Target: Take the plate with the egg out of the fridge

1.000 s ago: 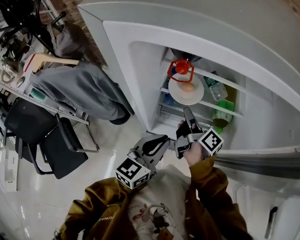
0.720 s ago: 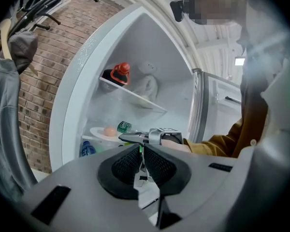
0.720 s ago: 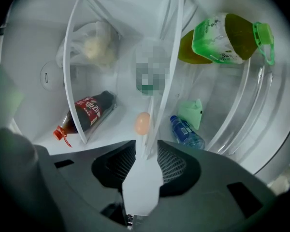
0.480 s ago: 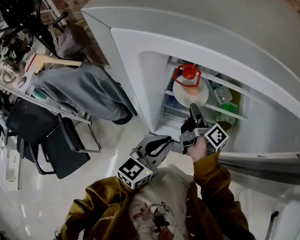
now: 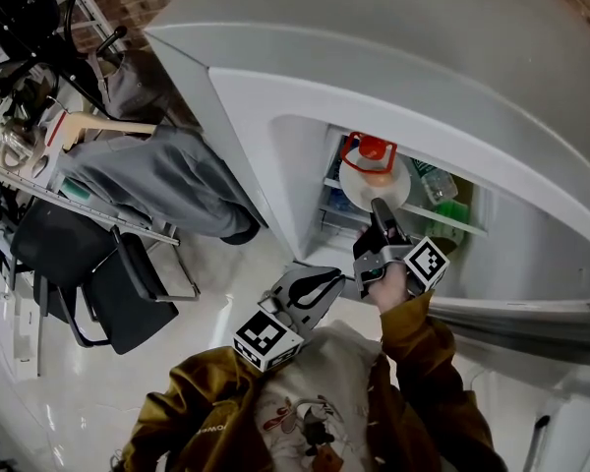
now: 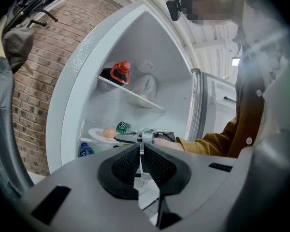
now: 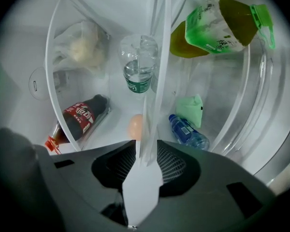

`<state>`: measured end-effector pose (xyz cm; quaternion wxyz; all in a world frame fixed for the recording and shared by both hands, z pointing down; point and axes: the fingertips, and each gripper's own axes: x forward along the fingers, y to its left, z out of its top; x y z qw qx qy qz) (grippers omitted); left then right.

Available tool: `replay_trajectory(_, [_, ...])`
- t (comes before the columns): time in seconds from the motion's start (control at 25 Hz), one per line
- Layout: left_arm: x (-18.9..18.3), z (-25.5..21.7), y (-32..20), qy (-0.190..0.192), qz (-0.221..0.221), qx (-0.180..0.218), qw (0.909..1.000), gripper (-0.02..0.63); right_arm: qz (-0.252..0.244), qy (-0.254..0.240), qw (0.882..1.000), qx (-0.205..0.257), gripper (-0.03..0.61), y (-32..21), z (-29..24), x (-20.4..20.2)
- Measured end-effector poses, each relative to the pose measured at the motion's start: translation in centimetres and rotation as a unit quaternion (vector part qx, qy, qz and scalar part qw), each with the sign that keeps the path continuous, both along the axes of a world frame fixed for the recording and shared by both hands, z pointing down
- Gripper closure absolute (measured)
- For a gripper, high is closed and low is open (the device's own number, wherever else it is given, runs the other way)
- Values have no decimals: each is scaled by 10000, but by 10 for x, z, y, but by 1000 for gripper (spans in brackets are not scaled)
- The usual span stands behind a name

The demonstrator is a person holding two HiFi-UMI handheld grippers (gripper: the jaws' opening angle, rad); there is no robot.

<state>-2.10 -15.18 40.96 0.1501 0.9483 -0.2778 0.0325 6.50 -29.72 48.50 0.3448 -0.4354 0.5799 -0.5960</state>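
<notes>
A white plate (image 5: 359, 187) with a tan egg (image 5: 378, 176) on it sits on a shelf of the open fridge (image 5: 275, 96). My right gripper (image 5: 378, 207) reaches into the fridge and is shut on the plate's near rim. In the right gripper view the plate (image 7: 157, 57) runs edge-on between the jaws of the right gripper (image 7: 146, 153), with the egg (image 7: 135, 126) just beyond the pads. My left gripper (image 5: 324, 281) hangs outside the fridge, shut and empty. The left gripper view shows the left gripper (image 6: 141, 151), the plate (image 6: 97, 135) and the egg (image 6: 108, 132).
A red-capped jug (image 5: 371, 147) stands behind the plate. A cola bottle (image 7: 79, 115), a water bottle (image 7: 188, 132), a green tea bottle (image 7: 217, 25) and a bag (image 7: 84, 50) share the fridge. A black chair (image 5: 88, 264) and grey clothes (image 5: 157, 175) stand left.
My right gripper has moved forward and up into the fridge until its jaws took the plate's near rim. The left gripper has stayed where it was.
</notes>
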Motion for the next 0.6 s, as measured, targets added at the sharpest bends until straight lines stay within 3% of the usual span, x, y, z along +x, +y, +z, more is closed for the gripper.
replay_trajectory(0.24, [-3, 0, 0, 19, -21, 16, 10000, 603, -35, -68, 10000, 0, 460, -3, 0, -4])
replay_trajectory(0.32, [-4, 1, 0, 12, -30, 11, 10000, 603, 4, -116, 9999, -16, 505, -3, 0, -4])
replay_trajectory(0.6, [-4, 1, 3, -3, 37, -9, 10000, 603, 43, -333, 9994, -38, 557, -2, 3, -3])
